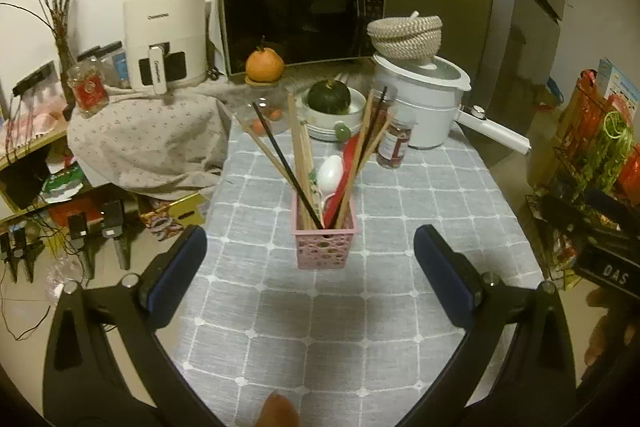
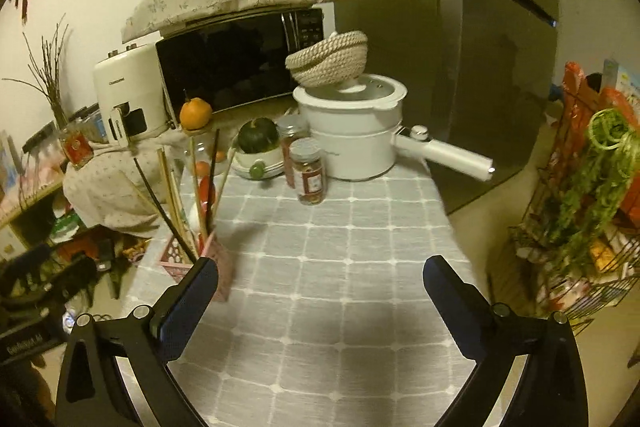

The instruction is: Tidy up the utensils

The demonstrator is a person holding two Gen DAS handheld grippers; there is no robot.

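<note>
We see our left claw [image 1: 310,267] spread wide, holding nothing, its blue pads hanging above the grey checked worktop [image 1: 304,327] without touching anything. Straight ahead of it, between the two fingers in the left wrist view, stands the pink holder [image 1: 325,245], upright on the worktop's middle strip. In it we count one black chopstick [image 1: 286,163], one red utensil [image 1: 344,183], one white spoon [image 1: 330,173] and several wooden chopsticks [image 1: 302,163] fanned outward; their exact number we cannot tell.

Our right claw [image 2: 320,277] is likewise released and empty, spread over bare cloth. In the right wrist view the pink holder [image 2: 218,263] sits just beyond its left finger, near the worktop's left edge; whether the two touch we cannot tell.

Toward the far edge stand two spice jars [image 2: 309,173], one just behind the other, and one white pot [image 2: 356,139] with a long handle pointing right, with one woven basket [image 2: 330,61] tilted on its lid. Left of the pot, one dark green squash [image 2: 258,135] rests in a white bowl [image 2: 256,165], and one orange [image 2: 195,113] sits on top of a glass jar [image 2: 202,157]. Behind them are one microwave [image 2: 236,61] under a floral cloth and one white air fryer [image 2: 128,95] beside it. Nothing lies between either claw and the holder.
</note>
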